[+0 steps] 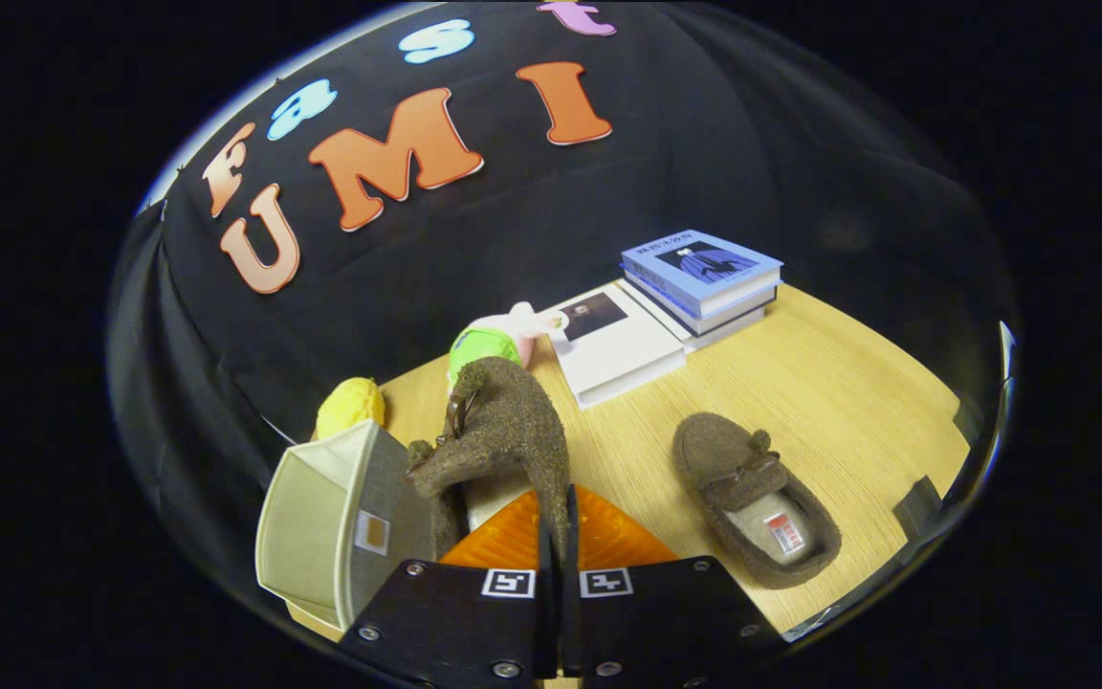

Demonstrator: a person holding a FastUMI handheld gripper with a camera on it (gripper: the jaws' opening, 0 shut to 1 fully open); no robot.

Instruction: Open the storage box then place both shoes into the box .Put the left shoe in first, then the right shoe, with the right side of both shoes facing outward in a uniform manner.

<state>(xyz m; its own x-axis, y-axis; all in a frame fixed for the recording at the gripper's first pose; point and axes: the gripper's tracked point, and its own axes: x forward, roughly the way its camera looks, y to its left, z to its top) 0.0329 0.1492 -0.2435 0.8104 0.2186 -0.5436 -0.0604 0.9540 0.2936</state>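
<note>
**Held slipper over the open box, second slipper waiting to the right**

- Gripper (pixel 556 536): orange fingers (pixel 503 541) drawn close together, pinching the thin heel wall of a brown fuzzy slipper (pixel 503 431). The shoe stands up off the fingers, its long axis running away from the claw and slightly left, toe end highest and farthest, small bow visible on its left flank.
- Storage box (pixel 321 517): beige, fabric-sided, just left of the fingers and touching or nearly touching the held slipper's lower edge. Its grey lid panel stands raised next to the shoe; pale interior faces left.
- Key relation: the box opening lies left and a little below the held slipper. By my judgement the coming move is a short swing leftward and down, and the shoe's sideways turn will decide which flank faces outward.
- Second slipper (pixel 757 498): flat on the wooden table (pixel 857 402), right of the fingers, well apart from the box, opening toward the claw, toe pointing away.
- Beyond: stacked books (pixel 694 287), a green-and-pink soft toy (pixel 498 340), a yellow knitted object (pixel 350 407).
- Hard to tell: whether the held one is the left shoe; box depth and floor hidden behind its wall and the gripper body; the slipper's heel is cut off by the fingers.
</note>
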